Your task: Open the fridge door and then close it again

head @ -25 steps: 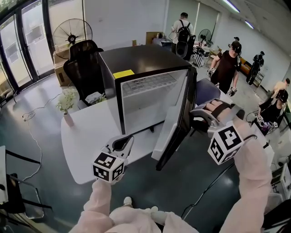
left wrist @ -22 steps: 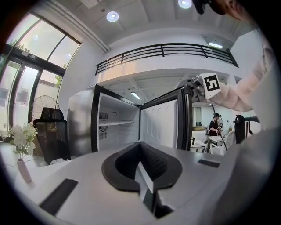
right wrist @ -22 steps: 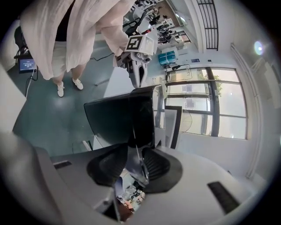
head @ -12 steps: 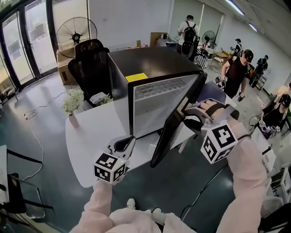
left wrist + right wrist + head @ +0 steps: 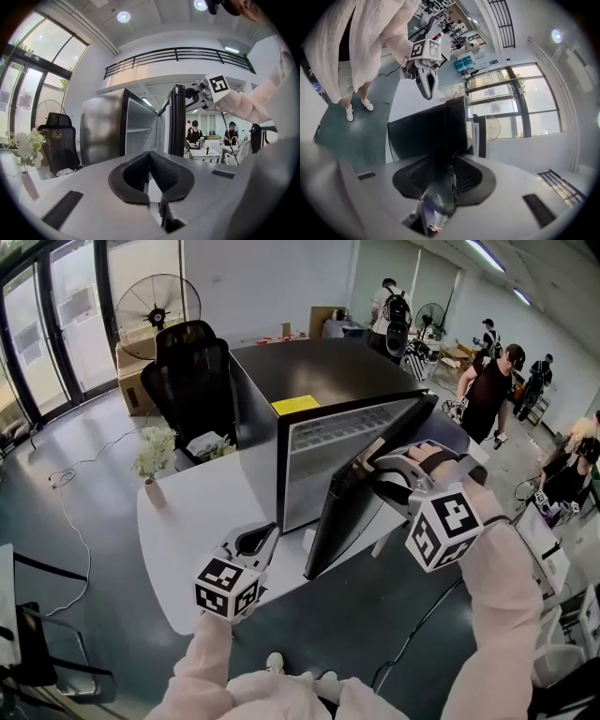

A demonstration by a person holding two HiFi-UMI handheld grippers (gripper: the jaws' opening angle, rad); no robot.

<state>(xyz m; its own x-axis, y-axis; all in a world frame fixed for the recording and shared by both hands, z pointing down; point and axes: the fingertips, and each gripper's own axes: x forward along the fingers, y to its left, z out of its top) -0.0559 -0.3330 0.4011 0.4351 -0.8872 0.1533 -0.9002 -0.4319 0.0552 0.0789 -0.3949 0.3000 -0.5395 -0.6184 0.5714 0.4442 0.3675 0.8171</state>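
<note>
Two grippers are out, but only one is working. The right gripper [image 5: 377,472] has its jaws clamped on the free edge of the fridge door [image 5: 356,498], high up near the fridge's top front corner. They have just been opening a shade, yet the black edge sits between them and the pads bear on it. The door stands at a narrow angle to the fridge [image 5: 309,367], with the pale inside showing through the gap. The left gripper [image 5: 255,540] hangs in front of the fridge, over the near edge of the white desk [image 5: 192,512] that the fridge stands on, its jaws together on nothing. I'd judge the opening half done. What is left is to swing the door home against the fridge until it seals.
</note>
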